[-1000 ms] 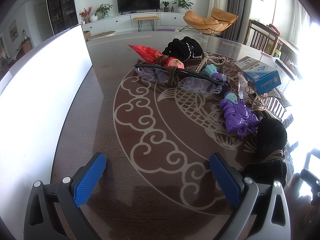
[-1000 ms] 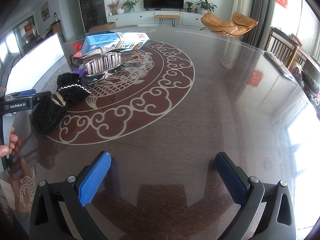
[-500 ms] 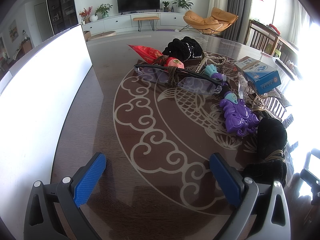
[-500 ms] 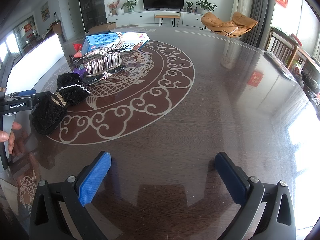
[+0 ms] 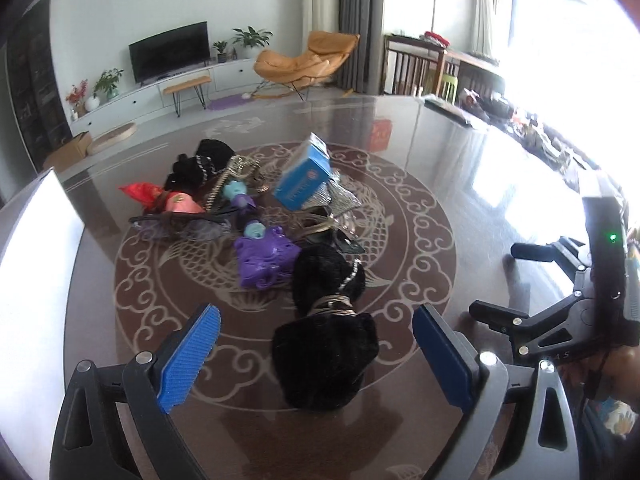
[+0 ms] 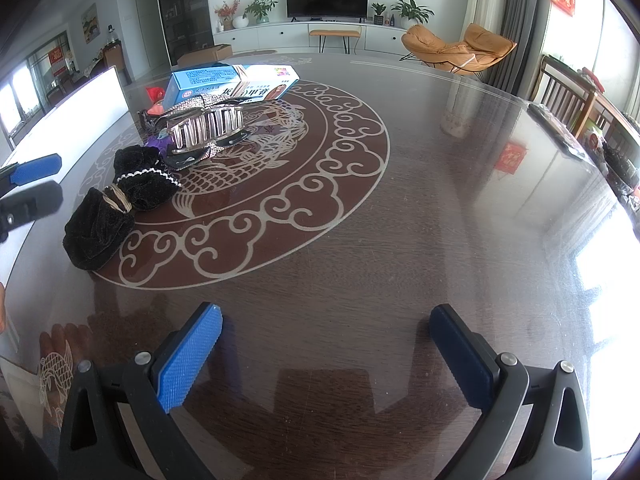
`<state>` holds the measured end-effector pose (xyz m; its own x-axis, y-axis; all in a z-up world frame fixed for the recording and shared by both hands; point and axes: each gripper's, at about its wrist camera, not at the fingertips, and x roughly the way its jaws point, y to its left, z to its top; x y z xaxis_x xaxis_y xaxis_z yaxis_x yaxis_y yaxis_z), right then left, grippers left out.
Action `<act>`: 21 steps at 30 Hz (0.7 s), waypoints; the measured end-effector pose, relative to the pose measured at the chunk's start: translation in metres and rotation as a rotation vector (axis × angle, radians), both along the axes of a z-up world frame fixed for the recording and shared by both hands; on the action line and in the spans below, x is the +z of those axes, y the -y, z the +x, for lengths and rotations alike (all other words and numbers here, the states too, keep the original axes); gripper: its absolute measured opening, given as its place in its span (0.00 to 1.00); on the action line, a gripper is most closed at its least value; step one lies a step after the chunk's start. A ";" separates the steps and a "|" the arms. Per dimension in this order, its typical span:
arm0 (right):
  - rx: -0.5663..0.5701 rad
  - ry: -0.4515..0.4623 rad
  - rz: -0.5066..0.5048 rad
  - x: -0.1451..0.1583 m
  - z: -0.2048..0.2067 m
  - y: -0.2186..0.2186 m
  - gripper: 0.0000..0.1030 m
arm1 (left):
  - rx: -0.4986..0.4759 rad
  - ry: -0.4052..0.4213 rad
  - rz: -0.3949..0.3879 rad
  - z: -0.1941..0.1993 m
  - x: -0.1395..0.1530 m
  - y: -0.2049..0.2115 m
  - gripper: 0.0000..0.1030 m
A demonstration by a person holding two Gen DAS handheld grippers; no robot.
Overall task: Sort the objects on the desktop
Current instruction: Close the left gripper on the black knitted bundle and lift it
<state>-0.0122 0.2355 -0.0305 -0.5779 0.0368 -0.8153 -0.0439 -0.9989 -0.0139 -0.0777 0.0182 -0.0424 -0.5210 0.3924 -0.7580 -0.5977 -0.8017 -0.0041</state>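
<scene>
We are looking at a sort that is barely beginning: everything is lying in one mixed heap on the patterned middle of the dark surface, and nothing is set apart into groups yet.

Our left hand-held gripper is hovering over the near end of the heap with its jaws wide and just starting to close. The black velvet bow is sitting between them, but the pads are not pressing on it. We are judging this bow to be the first thing picked.

Beyond it, the purple toy, the glasses, the red packet, the blue box, the silver hair claw and a second black bow are waiting, touching or overlapping one another.

Our right hand-held gripper is standing with its jaws apart over bare surface, well away from the heap and holding nothing.

So nearly the whole job is remaining, item by item.
</scene>
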 end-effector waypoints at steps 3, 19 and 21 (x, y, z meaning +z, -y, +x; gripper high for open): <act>0.000 0.000 0.000 0.000 0.000 0.000 1.00 | 0.035 0.101 -0.012 -0.015 -0.023 -0.017 0.95; -0.001 0.000 0.001 0.002 0.001 0.007 1.00 | 0.194 0.089 0.007 0.019 -0.025 0.045 0.37; -0.001 0.000 0.001 0.002 0.000 0.006 1.00 | 0.251 0.073 0.002 0.019 -0.023 0.067 0.37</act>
